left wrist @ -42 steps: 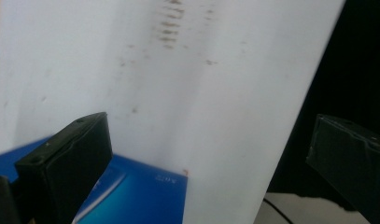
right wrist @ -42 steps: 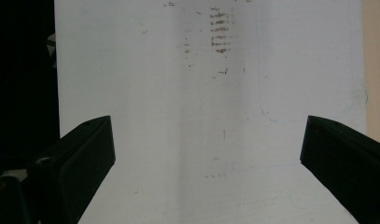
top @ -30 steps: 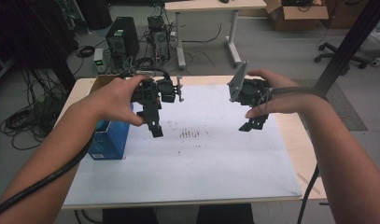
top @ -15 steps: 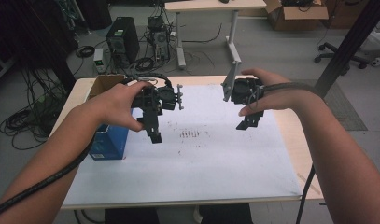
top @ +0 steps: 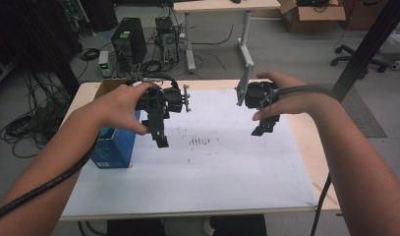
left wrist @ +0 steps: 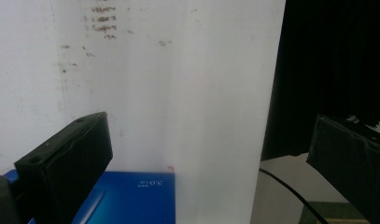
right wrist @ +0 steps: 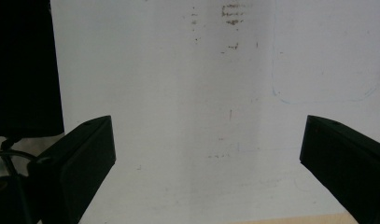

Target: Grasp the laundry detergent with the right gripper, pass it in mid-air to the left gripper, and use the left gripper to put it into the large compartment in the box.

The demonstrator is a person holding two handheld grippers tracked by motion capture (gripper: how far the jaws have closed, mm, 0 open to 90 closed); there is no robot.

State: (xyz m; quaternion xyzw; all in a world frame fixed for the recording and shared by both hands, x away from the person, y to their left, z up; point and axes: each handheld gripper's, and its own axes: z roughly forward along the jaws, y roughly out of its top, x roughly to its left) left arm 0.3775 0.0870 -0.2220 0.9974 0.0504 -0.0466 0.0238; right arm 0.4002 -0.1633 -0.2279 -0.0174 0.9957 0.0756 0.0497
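Both claws wide, empty: left claw point(top: 160, 132) hovers beside blue box point(top: 113, 147); a low swing could knock it off the table point(top: 296, 147). Right claw point(top: 264, 125) well apart.

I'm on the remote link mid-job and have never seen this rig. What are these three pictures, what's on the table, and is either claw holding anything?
There is no robot arm: a person holds a hand-held claw in each hand. The high view looks down on the table from above the person's side, showing the left claw and the right claw held above a white sheet. The other two pictures come from cameras riding on each claw, looking along its two black jaws. Both claws stand wide open and hold nothing. A blue box sits at the sheet's left edge, nearest the left claw; its corner appears in the left gripper view too. Brown smudges mark the sheet's middle.
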